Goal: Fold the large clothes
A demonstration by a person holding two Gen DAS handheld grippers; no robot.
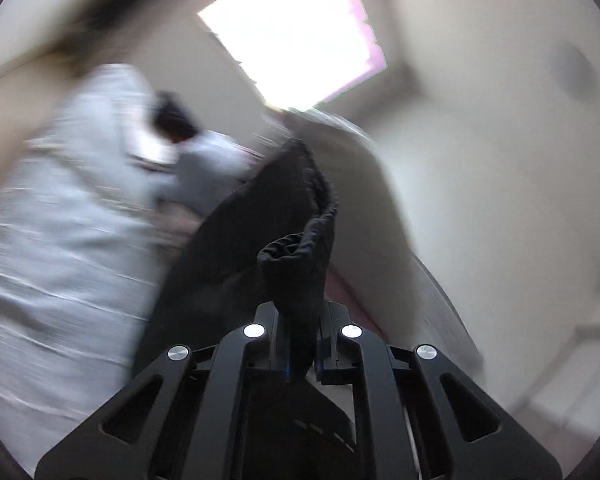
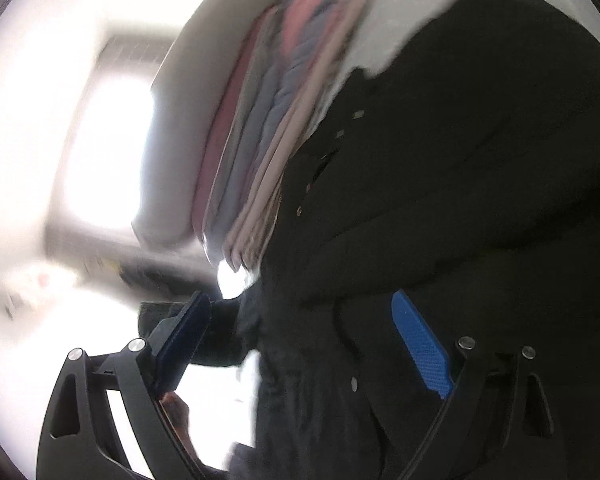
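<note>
Left gripper [image 1: 300,320], lower centre: jaws clenched on gathered cuff of black garment [image 1: 260,216], which rises to frame centre. Right gripper [image 2: 304,344], lower frame: jaws spread wide, blue pads [image 2: 420,344] bare; black garment fills right half. Both views blurred.

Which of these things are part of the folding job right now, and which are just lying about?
In the job:
black garment
left tool, shut on the garment's gathered edge
right tool, open, garment between its pads

Lying about:
stack of folded clothes
window
white striped bundle
</note>
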